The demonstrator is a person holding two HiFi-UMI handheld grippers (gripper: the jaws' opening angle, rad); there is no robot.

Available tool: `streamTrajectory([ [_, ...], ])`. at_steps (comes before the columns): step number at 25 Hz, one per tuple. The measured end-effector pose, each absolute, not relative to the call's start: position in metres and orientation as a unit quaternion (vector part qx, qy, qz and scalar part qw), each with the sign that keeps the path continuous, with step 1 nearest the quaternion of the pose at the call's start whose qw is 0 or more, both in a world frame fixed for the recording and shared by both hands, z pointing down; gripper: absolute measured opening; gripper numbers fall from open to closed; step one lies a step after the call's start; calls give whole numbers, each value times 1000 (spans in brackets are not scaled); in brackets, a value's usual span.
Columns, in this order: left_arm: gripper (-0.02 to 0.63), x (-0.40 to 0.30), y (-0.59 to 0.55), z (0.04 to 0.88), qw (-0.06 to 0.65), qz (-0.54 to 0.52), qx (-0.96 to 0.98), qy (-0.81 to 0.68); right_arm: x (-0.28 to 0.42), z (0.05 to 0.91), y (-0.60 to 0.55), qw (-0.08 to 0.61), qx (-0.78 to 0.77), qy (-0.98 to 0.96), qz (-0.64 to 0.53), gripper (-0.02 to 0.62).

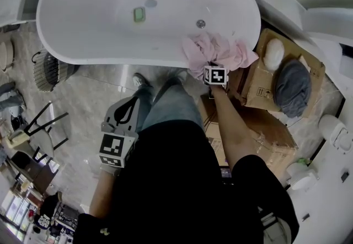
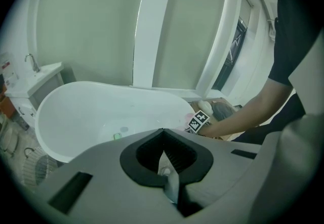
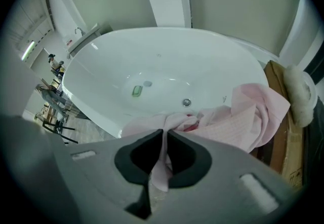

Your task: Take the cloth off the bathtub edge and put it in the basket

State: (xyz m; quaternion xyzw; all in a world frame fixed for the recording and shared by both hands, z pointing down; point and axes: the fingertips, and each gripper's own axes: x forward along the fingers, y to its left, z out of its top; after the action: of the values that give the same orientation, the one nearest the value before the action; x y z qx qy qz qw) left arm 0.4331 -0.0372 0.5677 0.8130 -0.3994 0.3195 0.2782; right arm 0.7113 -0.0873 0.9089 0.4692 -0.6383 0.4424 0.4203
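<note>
Right now the right tool [image 3: 163,139] is clenched on the cloth [image 1: 218,52]. In the right gripper view a fold of the pink fabric runs up between the two dark pads, which are pressed together on it. The rest of the cloth lies bunched on the near rim of the bathtub [image 1: 83,44], at the right end of that rim as the head view shows it. Part of it spills over the outer side toward the cardboard box [image 1: 259,91] beside the tub. The cloth is on the tub edge, not in the wire basket [image 1: 45,70]. That basket stands on the floor by the tub's left end, well apart from the cloth.

Inside the tub, the drain [image 1: 201,24] sits near the cloth's inner edge. A small green thing [image 1: 139,14] lies on the tub's bottom farther left. A grey bundle [image 1: 292,88] and a white rounded thing [image 1: 272,52] rest on top of the cardboard box.

The left tool [image 2: 163,137] is held low beside the person's leg, away from the tub rim. Its pads meet at the tips with nothing between them. In the left gripper view the person's right forearm reaches across to the tub's edge.
</note>
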Motion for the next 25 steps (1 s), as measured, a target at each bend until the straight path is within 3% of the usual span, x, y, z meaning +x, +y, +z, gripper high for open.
streamTrajectory([
  [14,14,390,-50,528,247,286,829,-413,623,772,-130,309,485,-721,386,25],
  [25,14,350,-75,489,216,251,846,-417,586,625,-143,185,519,-762,339,26],
])
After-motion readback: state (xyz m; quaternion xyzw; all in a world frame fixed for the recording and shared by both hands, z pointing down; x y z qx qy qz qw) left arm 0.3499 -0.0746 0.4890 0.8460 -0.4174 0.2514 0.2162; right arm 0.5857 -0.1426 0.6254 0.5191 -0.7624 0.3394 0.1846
